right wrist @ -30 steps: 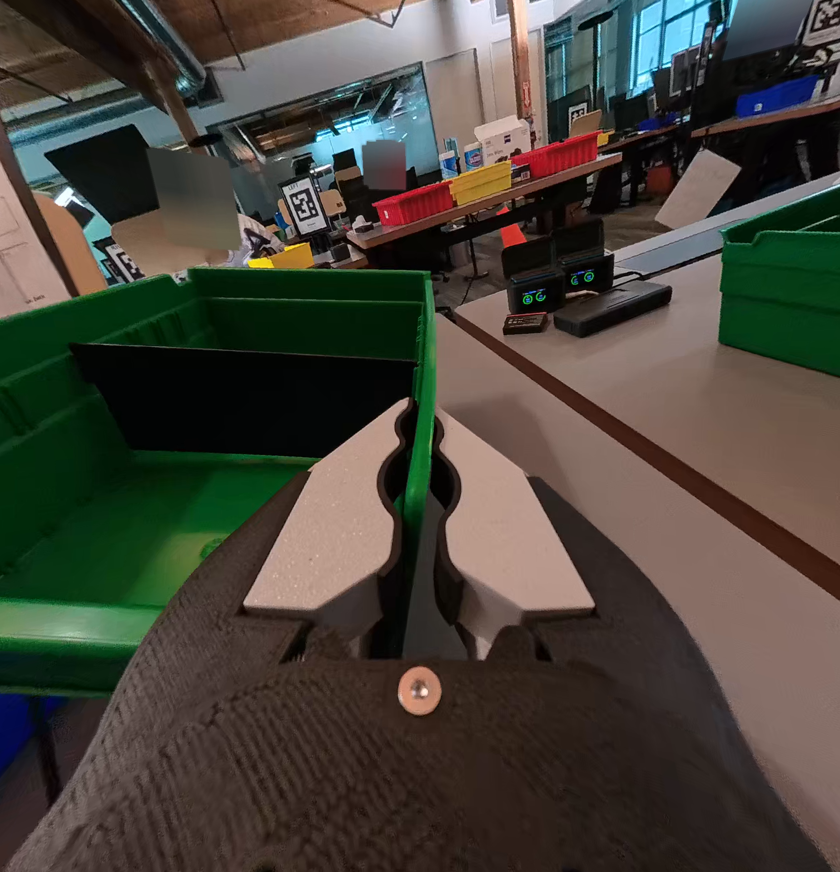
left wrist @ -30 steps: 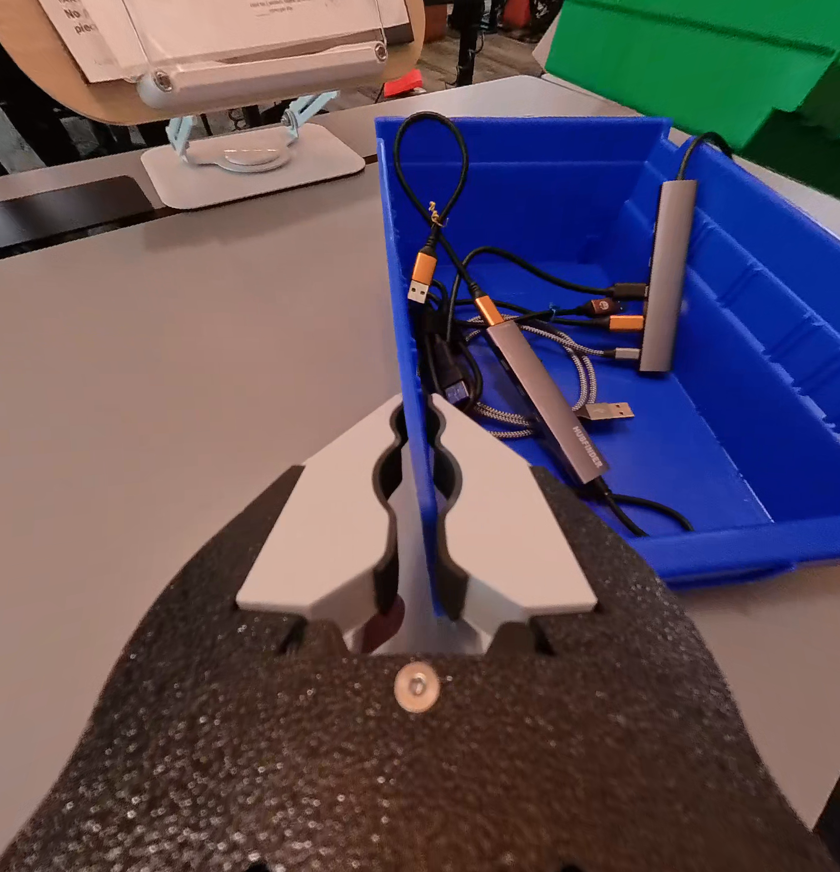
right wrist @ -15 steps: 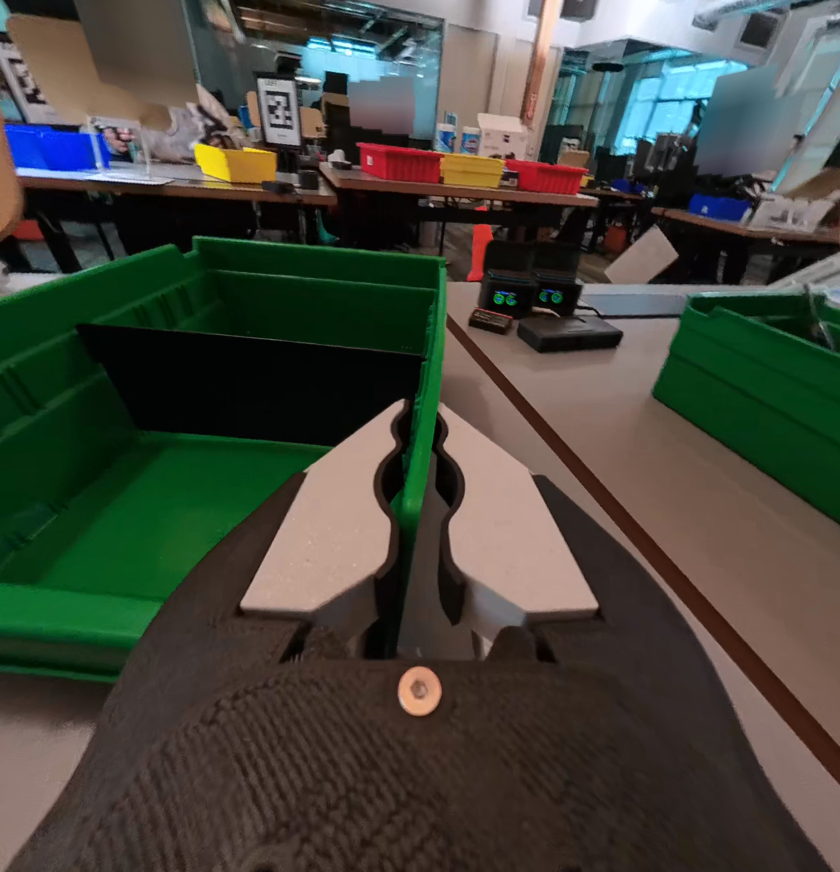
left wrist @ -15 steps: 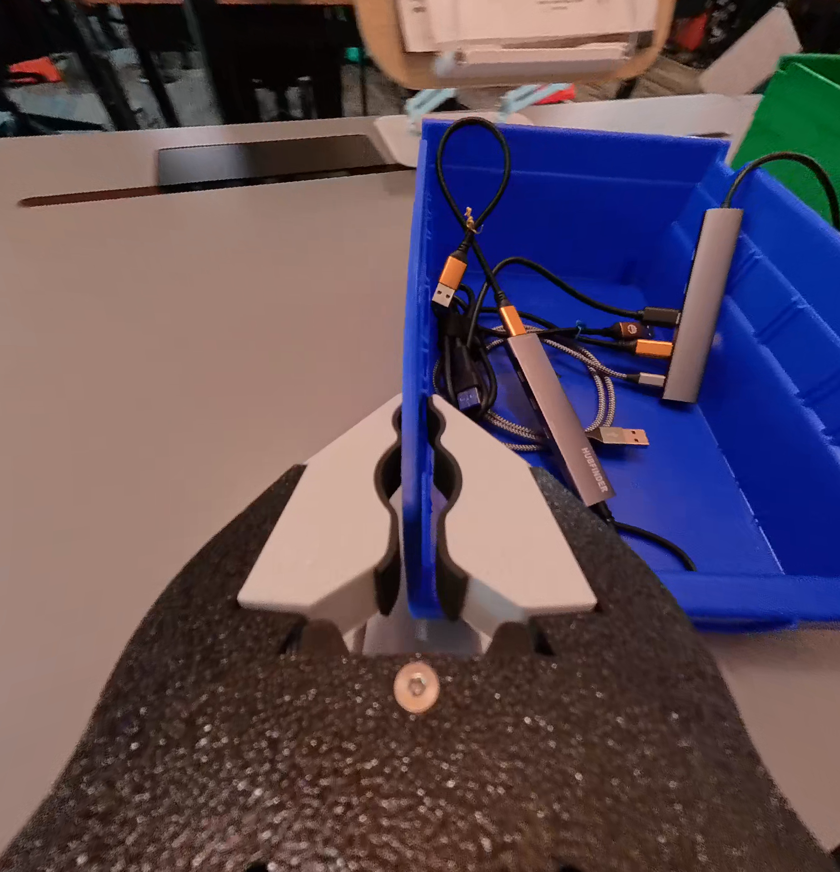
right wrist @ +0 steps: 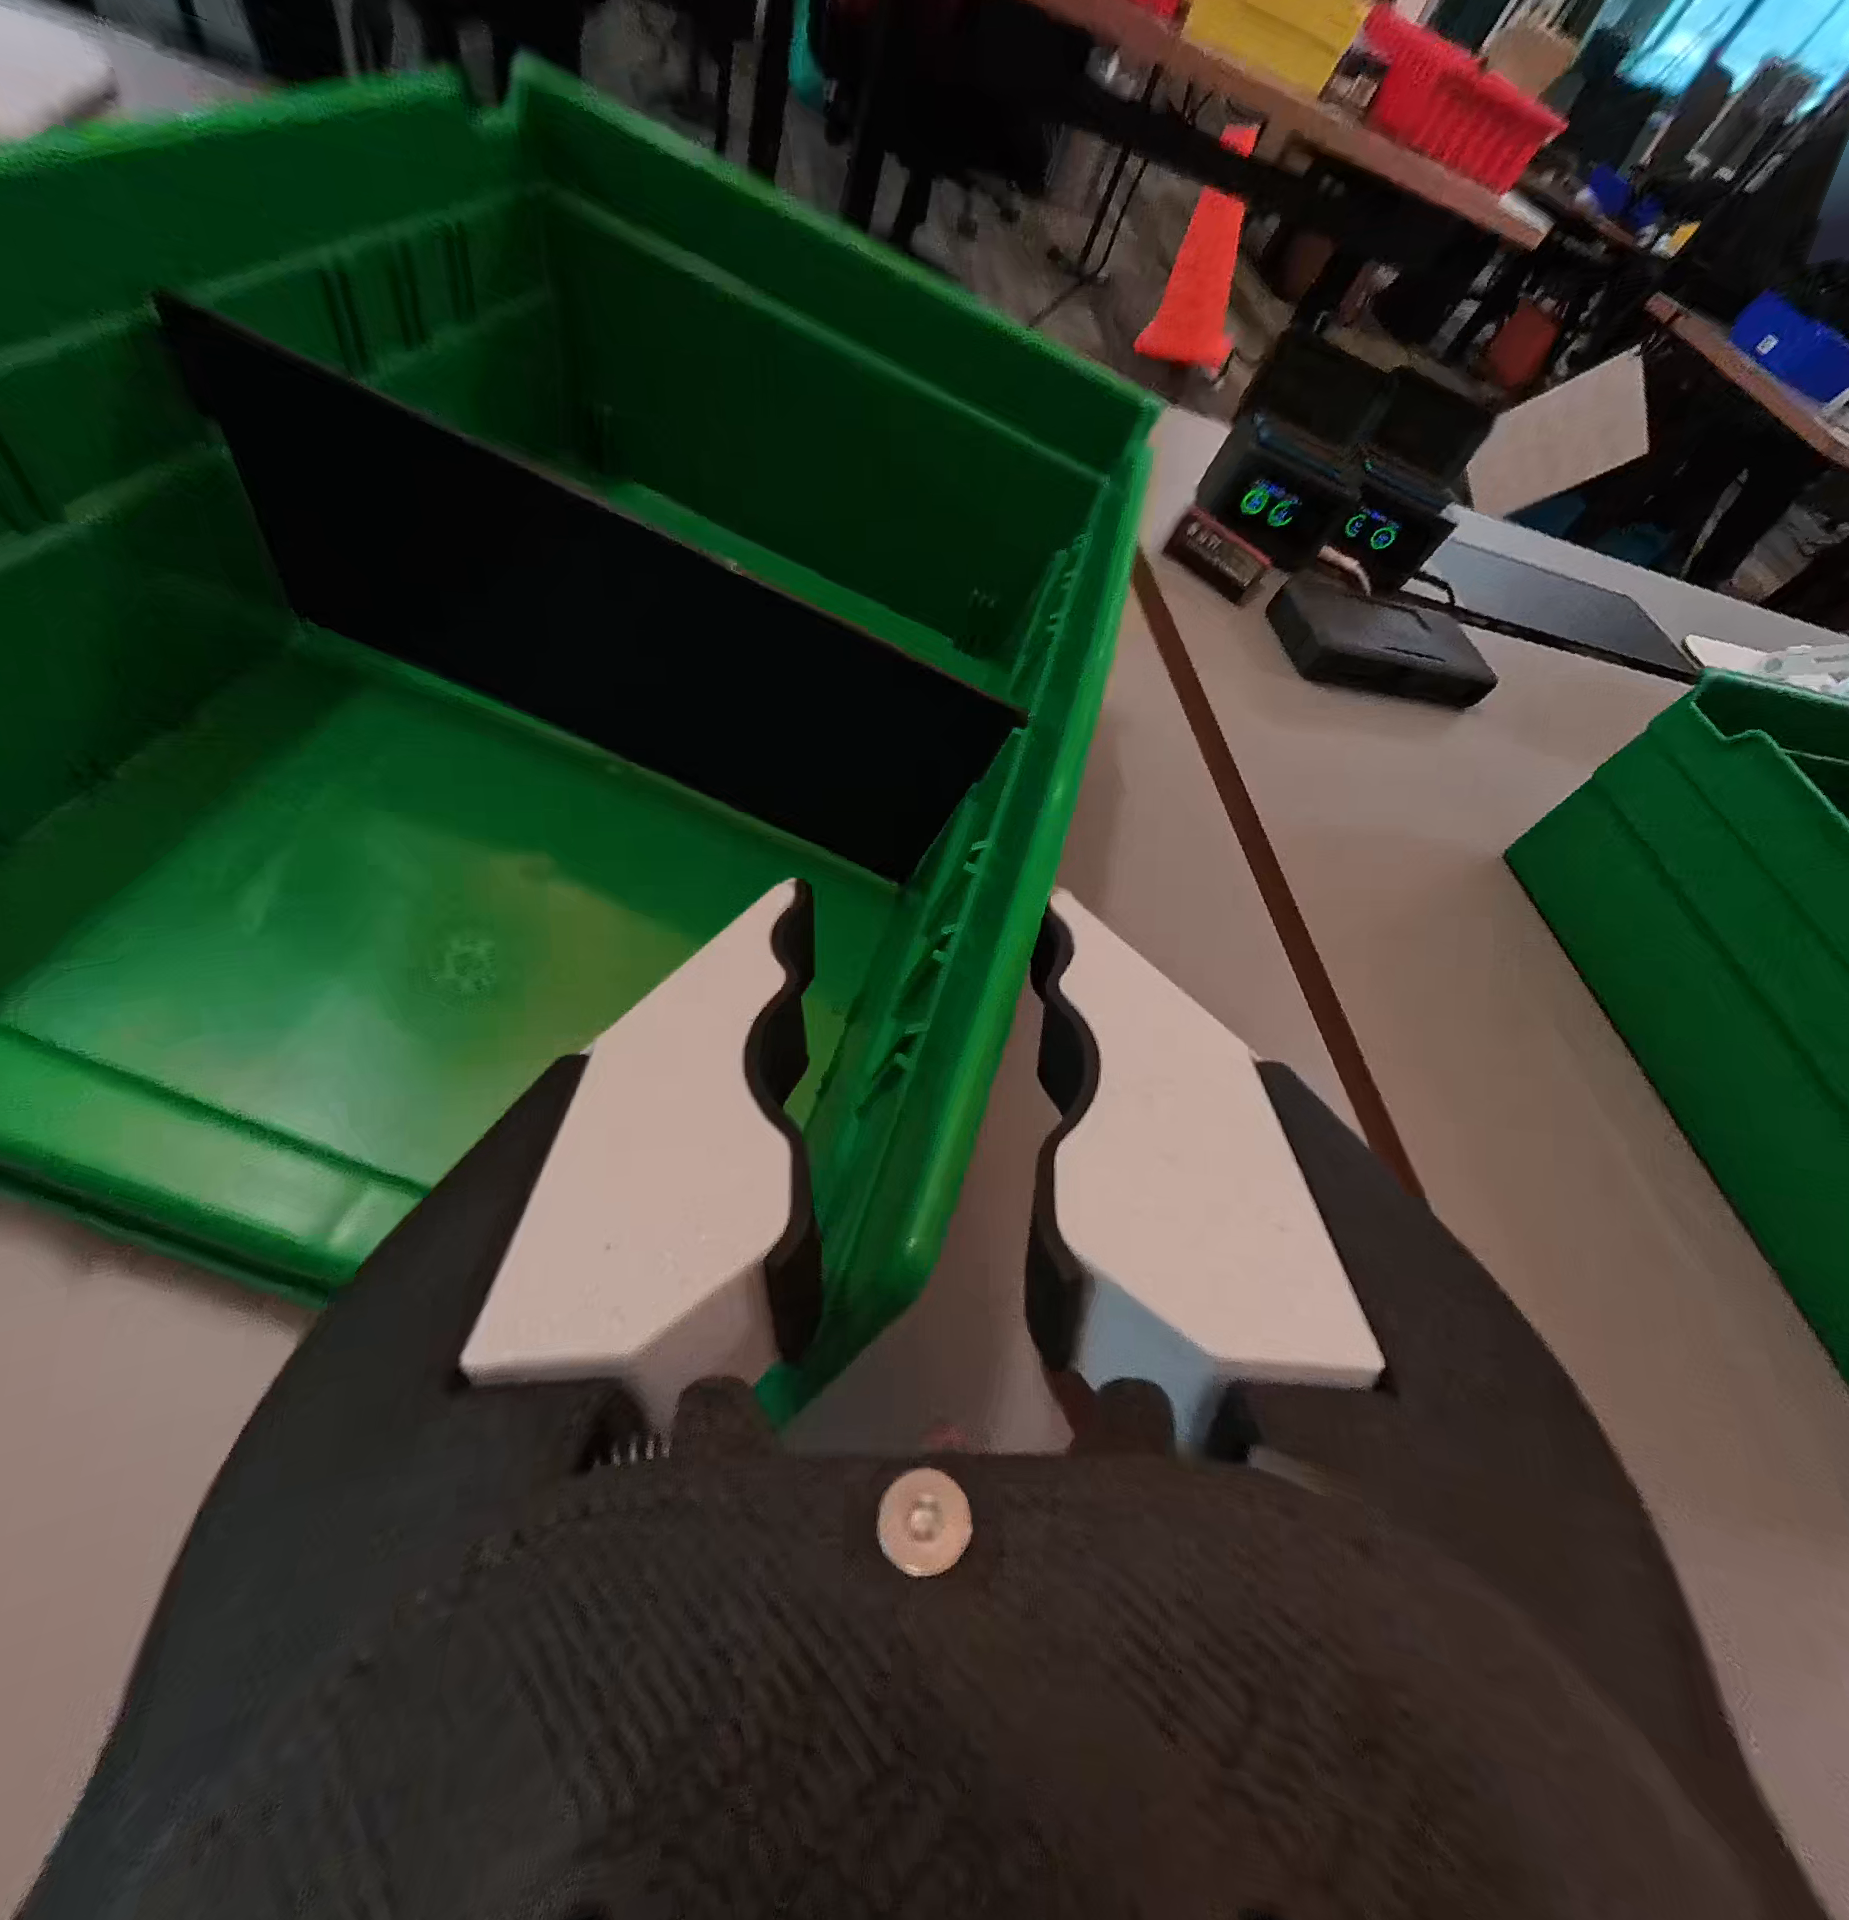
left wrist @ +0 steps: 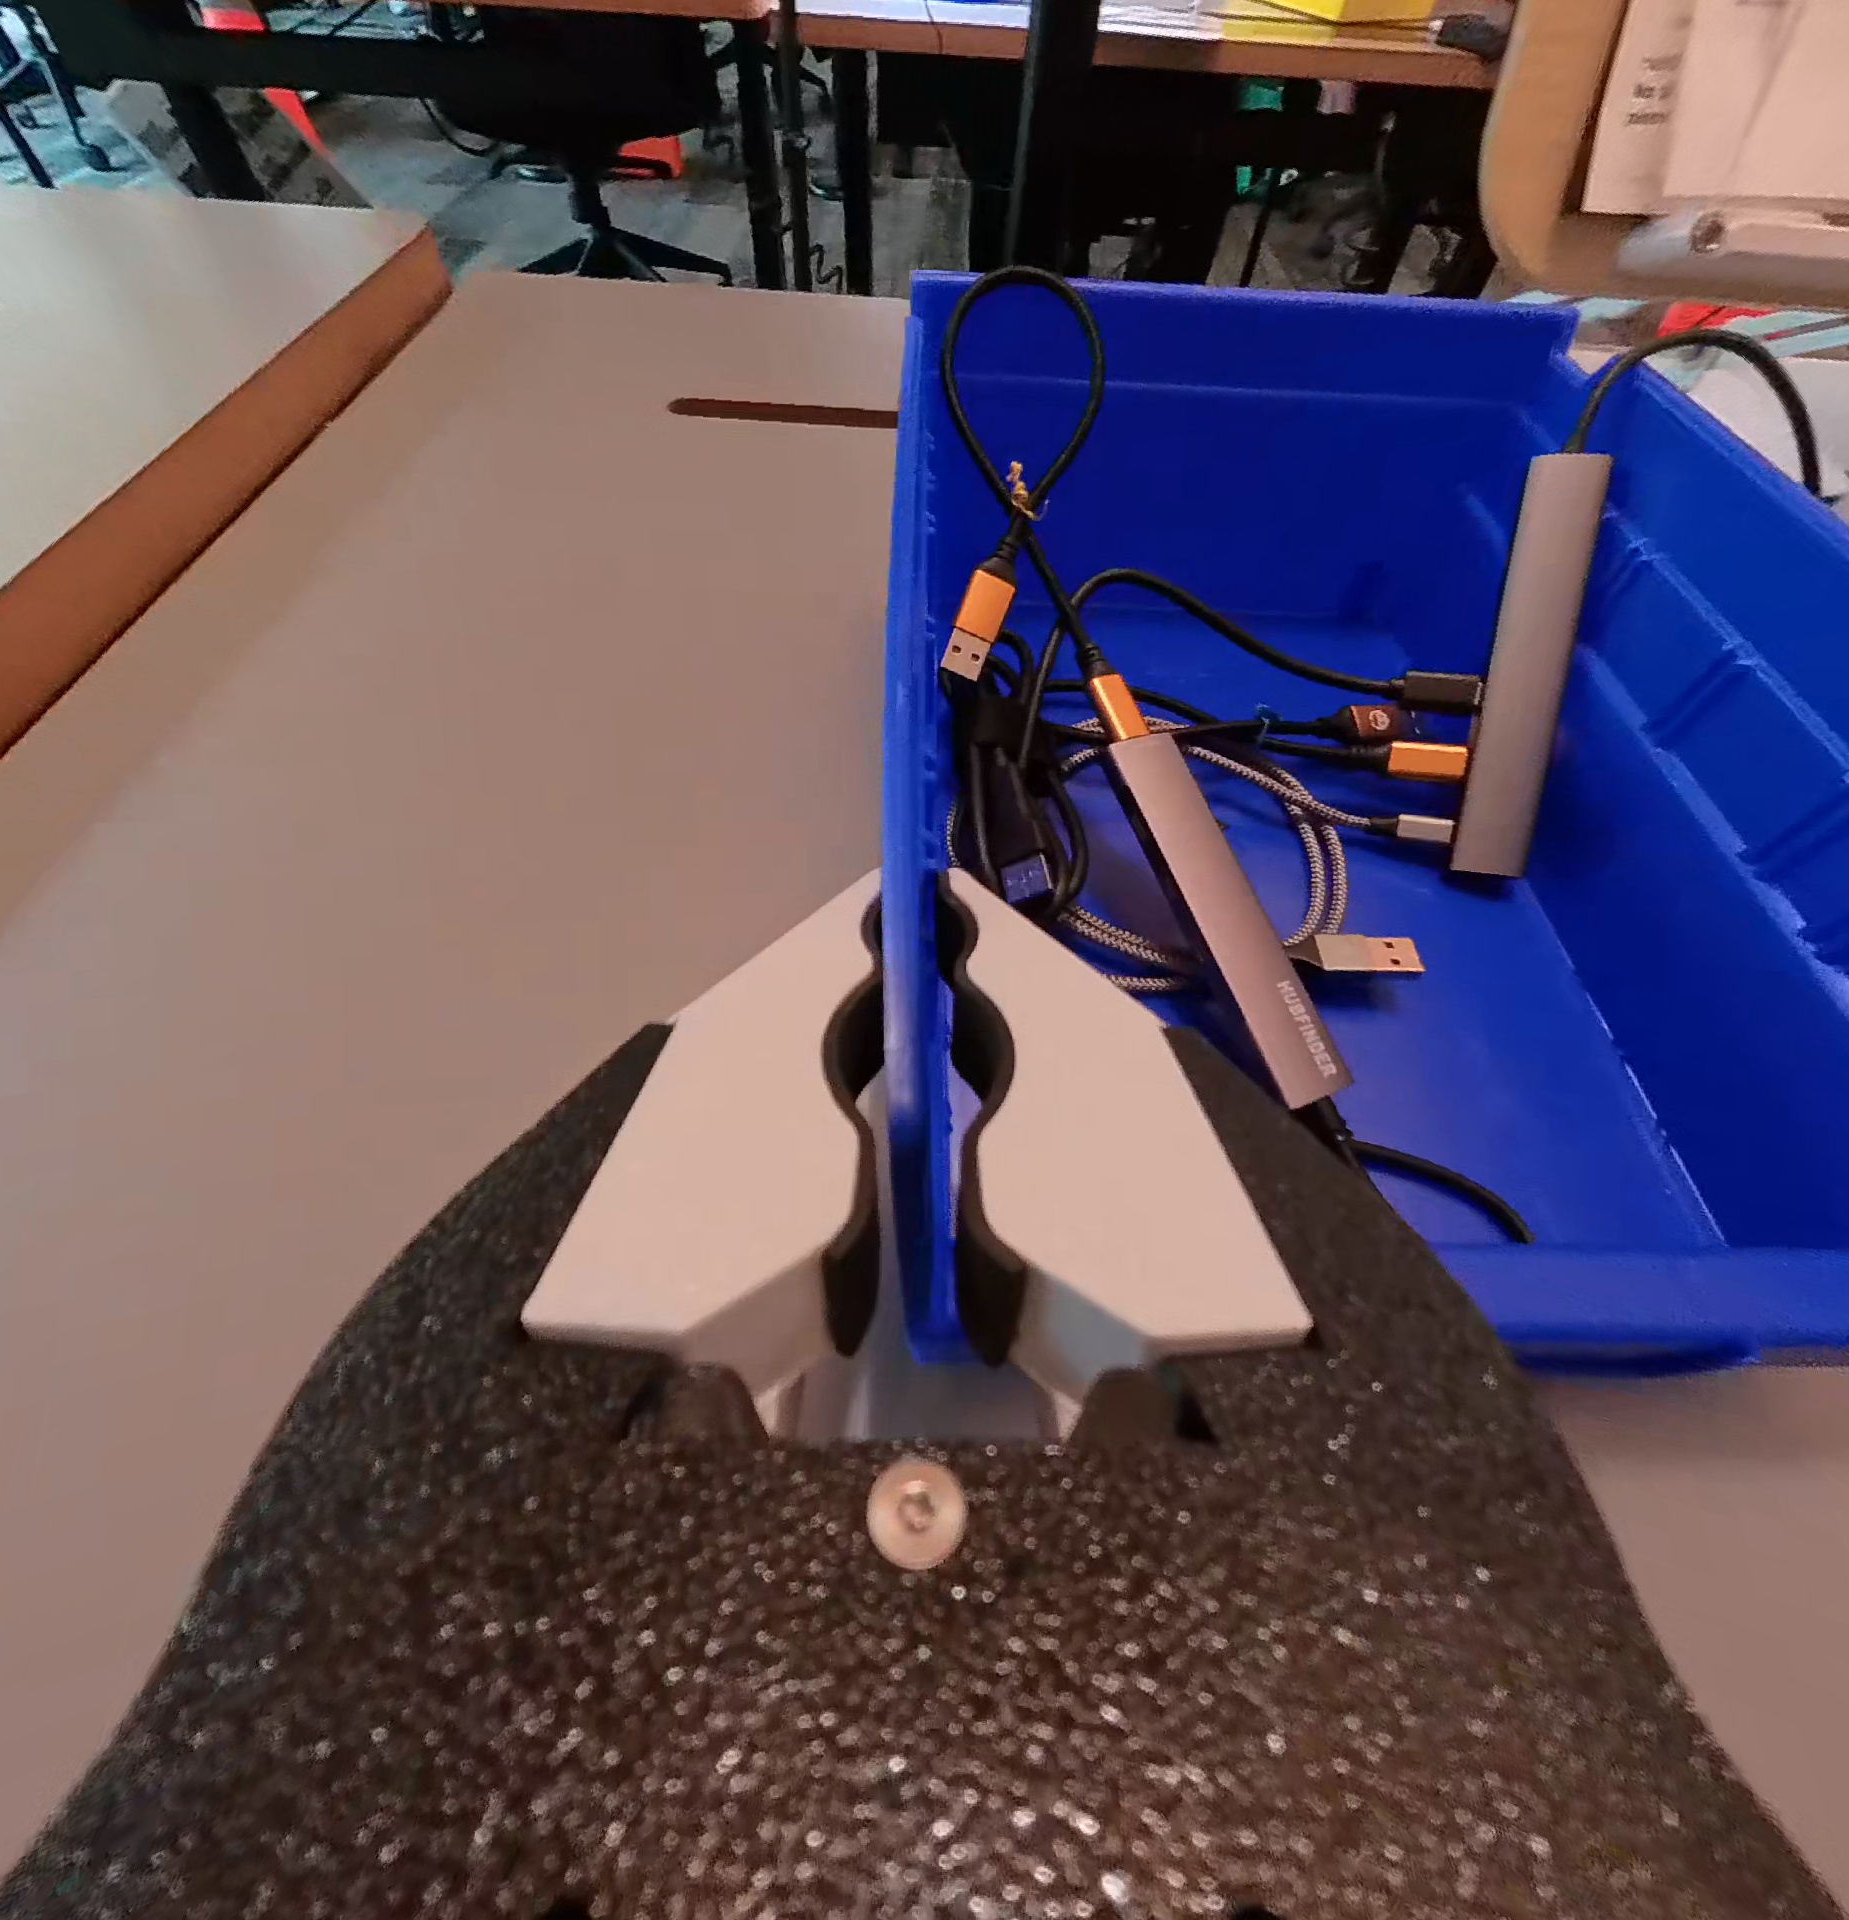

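Blue bin (left wrist: 1263, 499) sits on the grey table (left wrist: 484, 727), long axis running away from the camera, left gripper (left wrist: 915, 904) clamped on its left wall. Green bin (right wrist: 328, 883) runs the same way; right gripper (right wrist: 920, 914) was pinching its right wall half a second ago, now its fingers are spread apart around it.

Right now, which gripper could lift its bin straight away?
The left gripper: it is shut on the blue bin wall. The right gripper is open around the green bin wall.

Blue bin (left wrist: 1263, 416), green bin (right wrist: 276, 1164) with black divider (right wrist: 587, 603)
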A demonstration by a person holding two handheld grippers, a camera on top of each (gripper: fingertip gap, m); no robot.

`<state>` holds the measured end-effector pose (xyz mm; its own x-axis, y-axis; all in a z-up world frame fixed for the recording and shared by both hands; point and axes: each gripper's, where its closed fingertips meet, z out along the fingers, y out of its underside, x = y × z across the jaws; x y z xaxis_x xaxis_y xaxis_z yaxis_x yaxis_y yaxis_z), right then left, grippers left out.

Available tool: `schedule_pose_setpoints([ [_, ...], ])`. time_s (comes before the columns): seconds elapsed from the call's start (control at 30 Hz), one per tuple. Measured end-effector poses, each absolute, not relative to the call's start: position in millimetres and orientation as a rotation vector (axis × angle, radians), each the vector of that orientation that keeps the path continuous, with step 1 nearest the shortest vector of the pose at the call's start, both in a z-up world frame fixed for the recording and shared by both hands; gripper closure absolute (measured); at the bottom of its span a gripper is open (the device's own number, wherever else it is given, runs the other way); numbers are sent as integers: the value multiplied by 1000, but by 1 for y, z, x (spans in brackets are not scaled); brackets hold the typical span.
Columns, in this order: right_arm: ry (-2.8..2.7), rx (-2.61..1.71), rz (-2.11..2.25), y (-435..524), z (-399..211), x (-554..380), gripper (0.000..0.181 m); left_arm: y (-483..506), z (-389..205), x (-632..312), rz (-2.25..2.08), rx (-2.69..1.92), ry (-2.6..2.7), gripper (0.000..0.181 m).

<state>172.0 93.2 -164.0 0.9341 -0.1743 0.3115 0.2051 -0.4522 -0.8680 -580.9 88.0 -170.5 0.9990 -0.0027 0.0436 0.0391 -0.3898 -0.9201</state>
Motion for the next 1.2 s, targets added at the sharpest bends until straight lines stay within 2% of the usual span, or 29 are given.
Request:
schedule_pose_setpoints([
  [0.03,5,-1950,-416,95,-162,175,144,91,-170,-584,-43,-1970,-34,179],
  [0.1,40,-1836,-430,97,-152,186,128,97,-171,-593,-31,-1971,-45,179],
  [0.13,76,-1774,-437,98,-146,193,127,102,-171,-599,-16,-1974,-48,178],
  [0.2,125,-1744,-396,102,-150,202,136,110,-171,-609,2,-1979,-56,177],
  [0.23,113,-1767,-368,104,-158,201,132,114,-171,-614,13,-1981,-62,176],
  [0.27,106,-1781,-365,103,-161,202,121,117,-172,-618,24,-1984,-69,176],
  [0.33,117,-1703,-433,95,-141,210,105,118,-172,-622,53,-1993,-69,175],
  [0.37,111,-1636,-430,91,-125,209,107,116,-172,-623,81,-2000,-61,173],
  [0.47,94,-1505,-336,80,-86,197,96,104,-151,-621,196,-1951,-29,144],
  [0.53,85,-1469,-295,74,-67,187,91,97,-127,-603,223,-1897,53,143],
  [0.6,56,-1417,-270,68,-44,171,89,95,-119,-572,203,-1944,230,144],
  [0.73,-54,-1359,-181,64,-9,116,92,96,-155,-521,37,-2257,486,126],
  [0.87,-229,-1389,-65,67,-1,49,94,120,-197,-529,67,-2495,447,106],
  [0.97,-370,-1396,-57,67,-2,12,95,134,-217,-539,96,-2634,413,99],
  [1.2,-532,-1459,-57,72,-21,-21,98,153,-235,-544,120,-2702,422,121],
])
